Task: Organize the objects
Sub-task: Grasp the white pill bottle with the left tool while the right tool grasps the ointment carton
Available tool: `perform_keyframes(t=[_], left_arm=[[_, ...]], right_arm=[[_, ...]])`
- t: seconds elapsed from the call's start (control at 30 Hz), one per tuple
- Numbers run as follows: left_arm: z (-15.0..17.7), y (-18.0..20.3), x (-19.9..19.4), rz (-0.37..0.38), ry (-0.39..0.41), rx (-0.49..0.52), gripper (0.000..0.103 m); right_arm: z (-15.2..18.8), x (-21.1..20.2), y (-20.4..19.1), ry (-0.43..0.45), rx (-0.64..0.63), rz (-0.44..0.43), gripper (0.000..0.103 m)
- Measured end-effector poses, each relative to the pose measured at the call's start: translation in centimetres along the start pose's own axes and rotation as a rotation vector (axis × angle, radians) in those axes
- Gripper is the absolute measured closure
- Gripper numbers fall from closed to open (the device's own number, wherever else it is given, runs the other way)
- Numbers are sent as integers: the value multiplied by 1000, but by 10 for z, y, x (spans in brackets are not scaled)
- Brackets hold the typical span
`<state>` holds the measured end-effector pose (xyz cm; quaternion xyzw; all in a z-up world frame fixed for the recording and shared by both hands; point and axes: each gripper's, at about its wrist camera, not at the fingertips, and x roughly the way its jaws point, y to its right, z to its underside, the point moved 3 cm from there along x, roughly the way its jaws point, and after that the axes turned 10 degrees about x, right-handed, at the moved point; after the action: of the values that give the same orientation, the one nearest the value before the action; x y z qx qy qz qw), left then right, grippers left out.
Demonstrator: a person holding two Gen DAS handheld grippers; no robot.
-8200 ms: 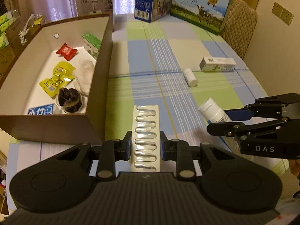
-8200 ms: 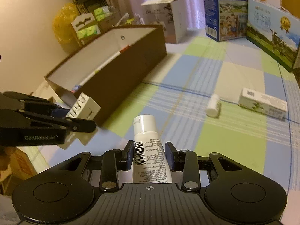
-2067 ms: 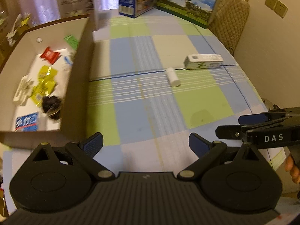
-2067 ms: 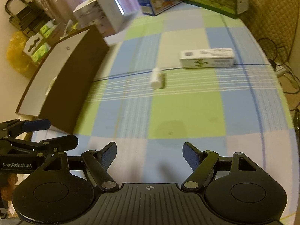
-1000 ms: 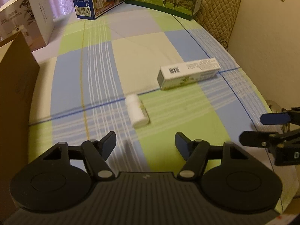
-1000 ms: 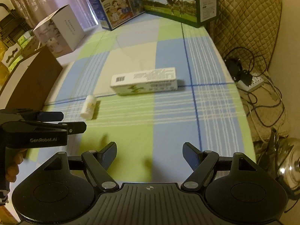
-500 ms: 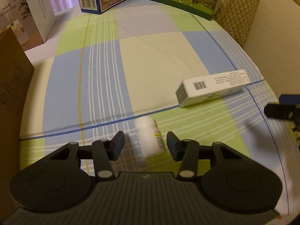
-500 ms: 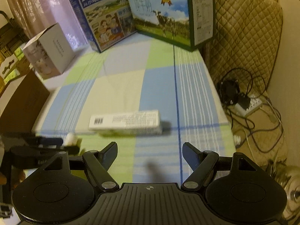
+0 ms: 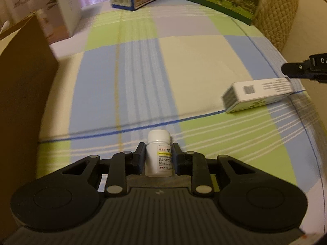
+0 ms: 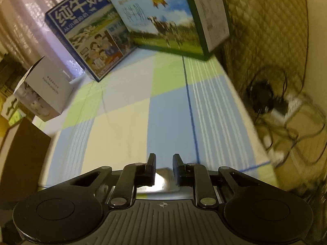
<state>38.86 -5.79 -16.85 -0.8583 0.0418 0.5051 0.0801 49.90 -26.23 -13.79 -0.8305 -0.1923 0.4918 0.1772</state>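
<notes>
My left gripper (image 9: 157, 149) is shut on a small white pill bottle (image 9: 159, 153) with a white cap, which lies on the checked tablecloth. A long white carton (image 9: 259, 92) with a barcode lies to the right, and the tip of my right gripper (image 9: 294, 70) is at its far end. In the right wrist view my right gripper (image 10: 164, 164) has its fingers close together around the end of that carton (image 10: 162, 178), which shows only as a blurred white patch between them. The brown cardboard box (image 9: 22, 94) stands at the left.
Two milk cartons (image 10: 92, 32) (image 10: 169, 22) stand at the back of the table, and a white box (image 10: 43, 94) at the back left. A quilted chair back (image 10: 265, 20) is to the right. Cables and a power strip (image 10: 286, 106) lie on the floor beyond the table's right edge.
My left gripper has closed on the pill bottle. My right gripper has dropped over the end of the white carton and its fingers have come together around it.
</notes>
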Motion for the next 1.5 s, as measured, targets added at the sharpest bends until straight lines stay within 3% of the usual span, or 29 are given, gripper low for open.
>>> perform_keyframes(t=[0.17, 0.27, 0.33, 0.47, 0.53, 0.63, 0.73, 0.9, 1.07, 1.17, 1.5], left_arm=[[19, -18, -10, -18, -12, -40, 81], [28, -24, -15, -19, -20, -62, 81], [32, -27, -18, -20, -26, -68, 81], [38, -31, -23, -25, -31, -84, 81], [40, -34, -25, -26, -34, -92, 81], [44, -37, -27, -29, -37, -106, 81], [48, -40, -29, -37, -38, -119, 81], [53, -43, -33, -45, -43, -136, 81], [57, -45, -36, -47, -46, -141, 81], [58, -45, -37, -46, -48, -137, 81], [75, -39, -48, -25, -53, -114, 81]], right_arm=[[14, -4, -8, -76, 34, -48, 87], [24, -5, -25, -118, -49, -79, 85], [32, -1, -39, -175, -144, -95, 80], [50, 2, -69, -187, -413, -84, 49], [59, 1, -83, -177, -562, -100, 42], [72, 10, -99, -177, -766, -88, 38], [78, 27, -100, -206, -875, -63, 38], [79, 41, -96, -252, -861, -85, 39], [87, 37, -103, -269, -836, -117, 58], [98, 31, -106, -271, -832, -117, 64], [149, 2, -112, -259, -688, -91, 67]])
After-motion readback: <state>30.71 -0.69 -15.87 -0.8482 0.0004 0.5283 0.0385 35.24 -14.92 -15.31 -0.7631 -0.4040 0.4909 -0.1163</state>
